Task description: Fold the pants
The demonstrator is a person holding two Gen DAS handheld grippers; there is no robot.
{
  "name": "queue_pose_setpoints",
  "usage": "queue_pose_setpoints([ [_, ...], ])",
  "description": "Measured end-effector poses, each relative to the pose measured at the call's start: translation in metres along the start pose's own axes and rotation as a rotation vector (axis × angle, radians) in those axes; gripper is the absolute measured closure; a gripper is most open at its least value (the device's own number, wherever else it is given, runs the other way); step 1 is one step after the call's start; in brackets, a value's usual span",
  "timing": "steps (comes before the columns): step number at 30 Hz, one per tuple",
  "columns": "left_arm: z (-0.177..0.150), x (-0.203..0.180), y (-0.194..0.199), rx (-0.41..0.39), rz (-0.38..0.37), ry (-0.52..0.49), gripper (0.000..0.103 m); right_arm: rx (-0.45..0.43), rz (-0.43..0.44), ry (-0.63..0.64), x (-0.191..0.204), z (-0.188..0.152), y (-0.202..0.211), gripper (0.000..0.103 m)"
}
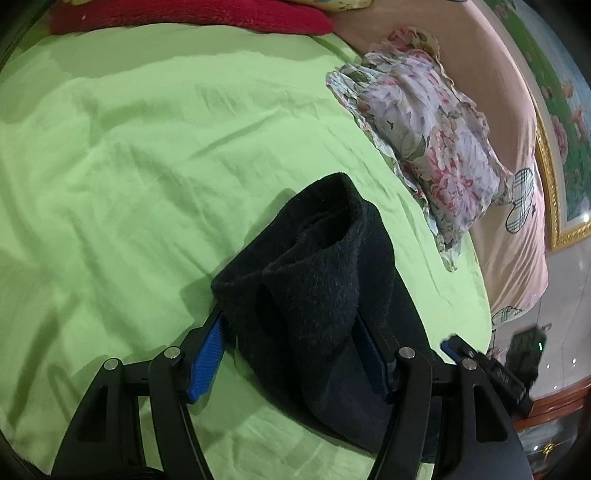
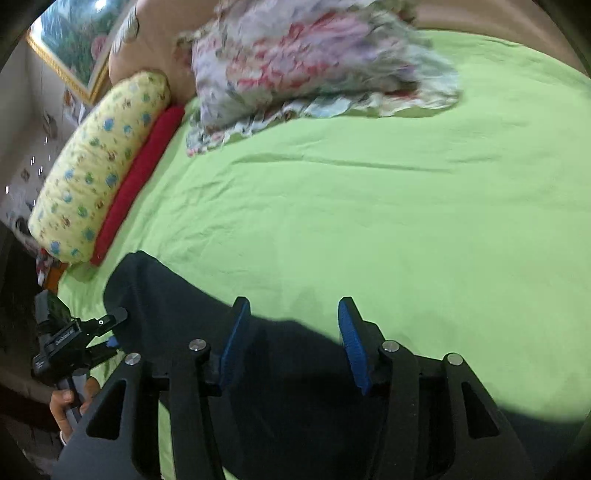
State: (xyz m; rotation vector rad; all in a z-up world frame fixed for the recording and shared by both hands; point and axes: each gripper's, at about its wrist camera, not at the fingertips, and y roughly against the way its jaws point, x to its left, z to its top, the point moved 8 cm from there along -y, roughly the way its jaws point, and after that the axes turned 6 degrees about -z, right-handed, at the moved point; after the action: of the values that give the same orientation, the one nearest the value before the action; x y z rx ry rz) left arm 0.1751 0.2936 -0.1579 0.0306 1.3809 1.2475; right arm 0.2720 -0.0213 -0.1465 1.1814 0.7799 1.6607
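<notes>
The dark navy pants (image 1: 314, 280) lie on the green bedsheet (image 1: 147, 166). In the left wrist view a bunched, fuzzy end of the pants sits between my left gripper's (image 1: 291, 354) blue pads, which stand wide apart around it. In the right wrist view the pants (image 2: 288, 369) spread flat under my right gripper (image 2: 291, 339), whose jaws are open above the cloth edge. The left gripper also shows in the right wrist view (image 2: 77, 339), at the pants' far end, held by a hand.
A floral pillow (image 1: 424, 147) lies on the sheet to the right. A red cushion (image 1: 184, 14) and a yellow patterned bolster (image 2: 96, 166) line the bed's far side. A gold-framed picture (image 1: 554, 147) hangs past the pink bed edge.
</notes>
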Motion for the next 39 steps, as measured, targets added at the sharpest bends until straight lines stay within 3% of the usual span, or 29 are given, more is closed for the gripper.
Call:
queue_pose_setpoints([
  [3,0.001,0.0,-0.002,-0.003,0.0,-0.019,0.037,0.112,0.028,0.039,0.007,0.002,-0.026,0.06],
  [6,0.001,-0.001,-0.005,-0.005,0.0,-0.046,0.038,0.206,0.002,0.145,0.018,-0.007,-0.046,0.068],
  [11,0.005,-0.002,-0.009,-0.023,-0.045,-0.054,0.044,0.224,-0.025,0.294,0.036,-0.03,-0.048,0.082],
  [13,0.006,-0.003,-0.011,-0.029,-0.058,-0.055,0.057,0.198,-0.052,0.335,0.042,-0.037,-0.042,0.087],
  [15,0.003,-0.007,-0.016,-0.005,-0.093,-0.065,0.078,0.161,-0.077,0.351,0.046,-0.041,-0.032,0.089],
  [18,-0.001,-0.017,-0.005,-0.031,-0.139,-0.1,0.085,0.076,-0.107,0.352,0.053,-0.04,-0.012,0.091],
  [24,-0.012,-0.041,0.065,-0.14,-0.207,-0.172,0.085,-0.119,-0.133,0.328,0.073,-0.024,0.03,0.093],
  [28,-0.015,-0.036,0.089,-0.163,-0.199,-0.208,0.085,-0.205,-0.14,0.294,0.078,-0.009,0.023,0.094],
  [35,-0.014,0.027,0.062,-0.11,-0.062,-0.13,0.083,-0.153,-0.105,0.212,0.085,-0.025,-0.034,0.093],
  [39,-0.019,0.037,0.067,-0.126,-0.051,-0.103,0.07,-0.213,-0.121,0.148,0.076,-0.029,-0.023,0.086],
])
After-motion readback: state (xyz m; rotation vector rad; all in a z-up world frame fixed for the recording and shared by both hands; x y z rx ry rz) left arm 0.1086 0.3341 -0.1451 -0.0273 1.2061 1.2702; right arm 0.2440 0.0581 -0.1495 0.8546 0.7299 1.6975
